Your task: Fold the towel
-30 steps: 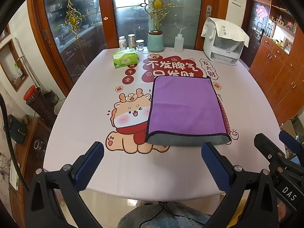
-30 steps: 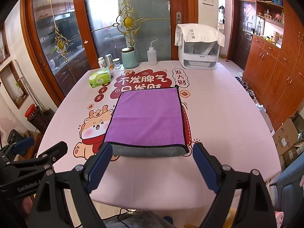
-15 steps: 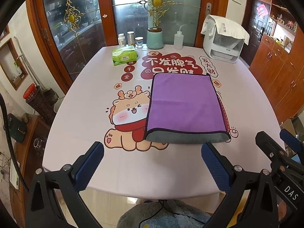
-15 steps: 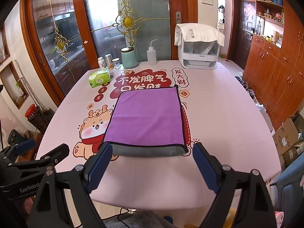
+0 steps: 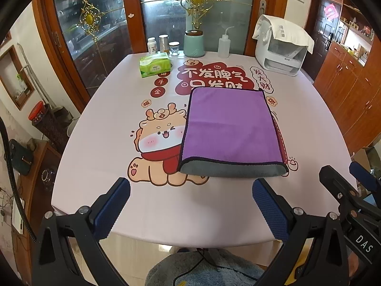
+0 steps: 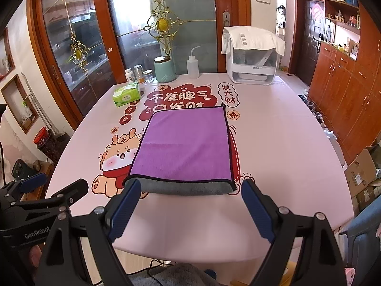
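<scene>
A purple towel (image 5: 229, 125) with a grey underside lies folded flat on the table, its grey fold edge nearest me; it also shows in the right wrist view (image 6: 185, 147). My left gripper (image 5: 190, 207) is open and empty, held above the table's near edge, short of the towel. My right gripper (image 6: 190, 208) is open and empty, just short of the towel's near edge. The right gripper also shows at the right of the left wrist view (image 5: 345, 190), and the left gripper at the left of the right wrist view (image 6: 47, 190).
The pink printed tablecloth (image 5: 100, 143) covers the table. At the far edge stand a green tissue pack (image 5: 154, 64), small jars (image 5: 163, 44), a teal canister (image 5: 194, 43), a squeeze bottle (image 5: 223, 45) and a white appliance (image 5: 281, 47). Wooden cabinets (image 6: 345, 90) stand at the right.
Both grippers have drawn back slightly from the table. The towel has not moved. Both grippers stay open.
</scene>
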A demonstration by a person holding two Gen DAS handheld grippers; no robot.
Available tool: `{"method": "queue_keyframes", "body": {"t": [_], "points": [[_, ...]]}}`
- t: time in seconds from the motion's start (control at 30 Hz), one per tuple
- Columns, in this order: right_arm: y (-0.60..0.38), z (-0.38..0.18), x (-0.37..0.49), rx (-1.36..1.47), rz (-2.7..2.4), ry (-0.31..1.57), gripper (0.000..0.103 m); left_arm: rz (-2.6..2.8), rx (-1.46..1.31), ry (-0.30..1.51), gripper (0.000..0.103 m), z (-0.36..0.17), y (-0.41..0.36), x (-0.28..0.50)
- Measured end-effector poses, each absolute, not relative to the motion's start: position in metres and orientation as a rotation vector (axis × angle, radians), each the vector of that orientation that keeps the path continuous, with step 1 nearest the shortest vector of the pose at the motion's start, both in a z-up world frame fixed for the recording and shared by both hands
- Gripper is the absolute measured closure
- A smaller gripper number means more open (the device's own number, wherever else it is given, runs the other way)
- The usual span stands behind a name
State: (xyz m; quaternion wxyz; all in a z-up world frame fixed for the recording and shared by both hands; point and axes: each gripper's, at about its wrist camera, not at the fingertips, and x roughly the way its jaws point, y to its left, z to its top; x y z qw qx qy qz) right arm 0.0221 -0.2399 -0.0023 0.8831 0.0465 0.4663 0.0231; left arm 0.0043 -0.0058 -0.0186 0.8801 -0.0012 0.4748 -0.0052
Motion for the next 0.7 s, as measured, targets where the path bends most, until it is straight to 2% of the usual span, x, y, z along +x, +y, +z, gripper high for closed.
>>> {"method": "queue_keyframes", "body": {"t": [0.7], "points": [[-0.278,-0.026,0.039,0.051,0.161,1.006,0.016,0.055,-0.031,1.024,0.001,-0.037,-0.03,0.006]]}}
